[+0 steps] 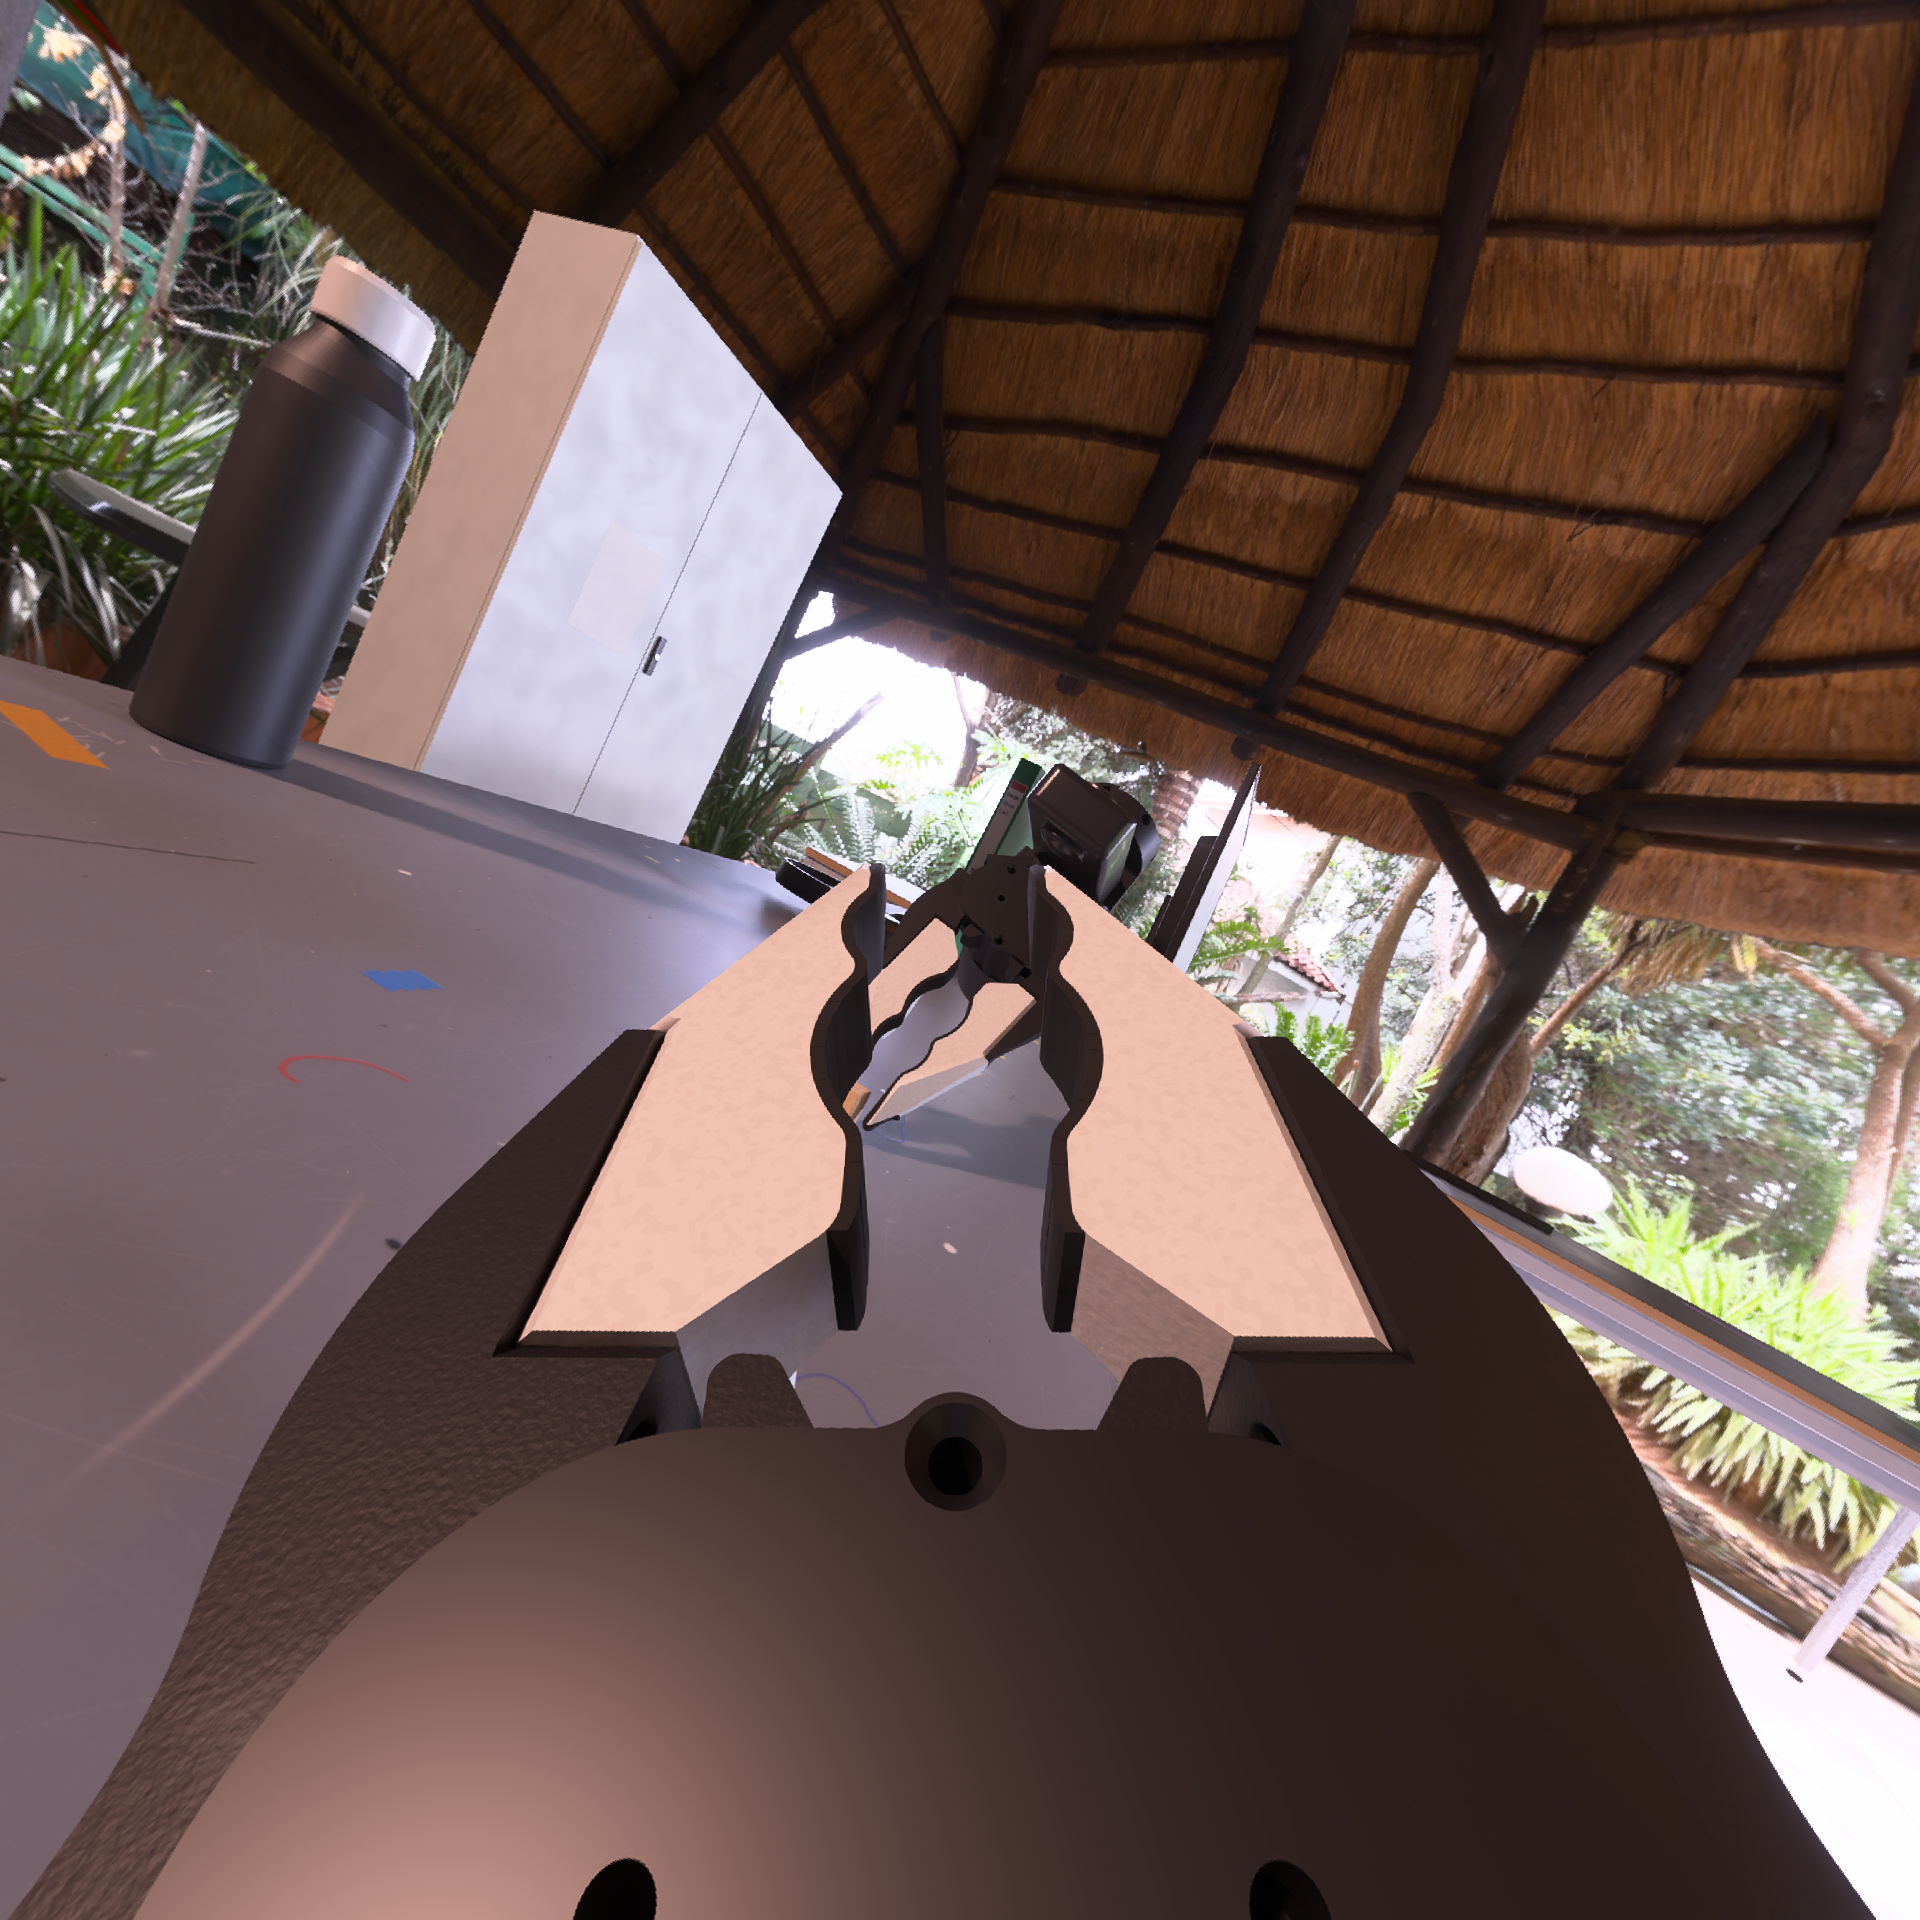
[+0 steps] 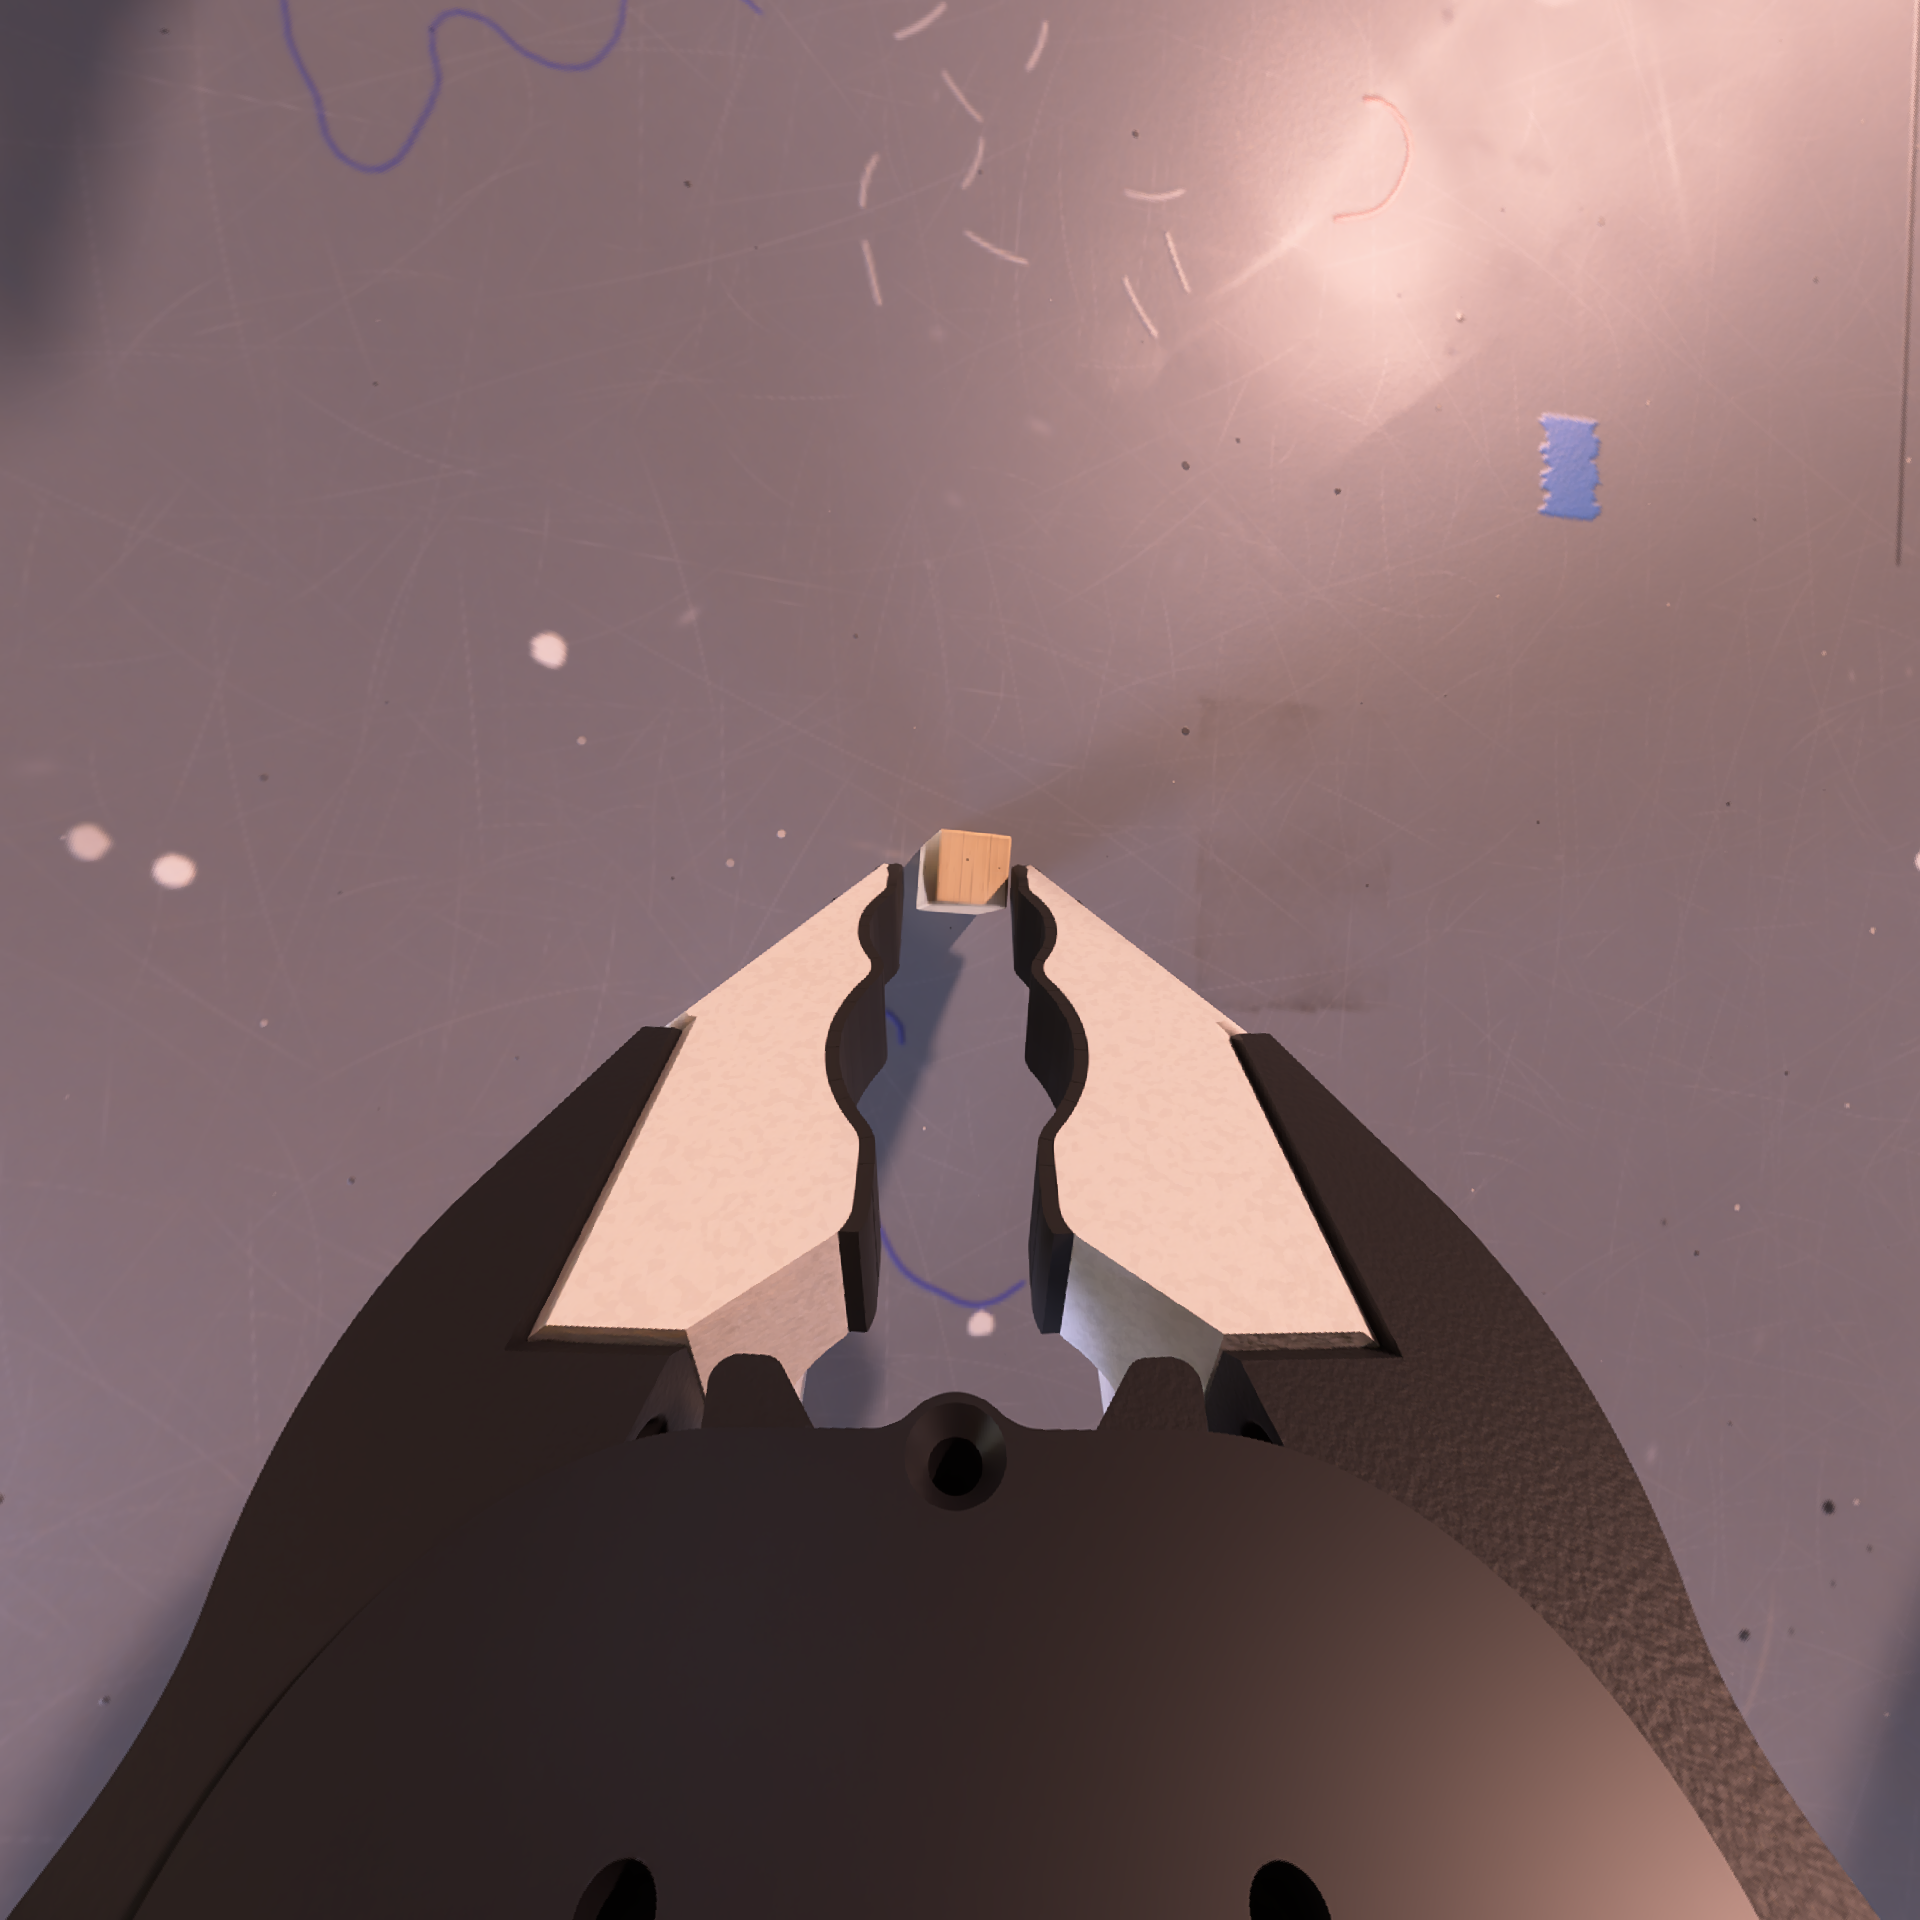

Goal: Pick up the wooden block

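Note:
The wooden block (image 2: 966,868) is a small tan cube on the grey table (image 2: 520,468). In the right wrist view it sits just past the tips of my right gripper (image 2: 956,883), in line with the gap and not clamped. The right gripper is open and points down at the table. My left gripper (image 1: 956,878) is open and empty, held low over the table. It looks toward the right gripper (image 1: 883,1112) farther off, whose tips reach down to the table. Only a tan sliver of the block (image 1: 858,1096) shows there.
A dark bottle with a white cap (image 1: 281,520) and a white cabinet (image 1: 623,520) stand at the far left. Blue tape (image 2: 1569,468) and orange tape (image 1: 52,732) mark the table. The table edge (image 1: 1662,1340) runs along the right. Books and a dark device (image 1: 1091,821) stand behind the right gripper.

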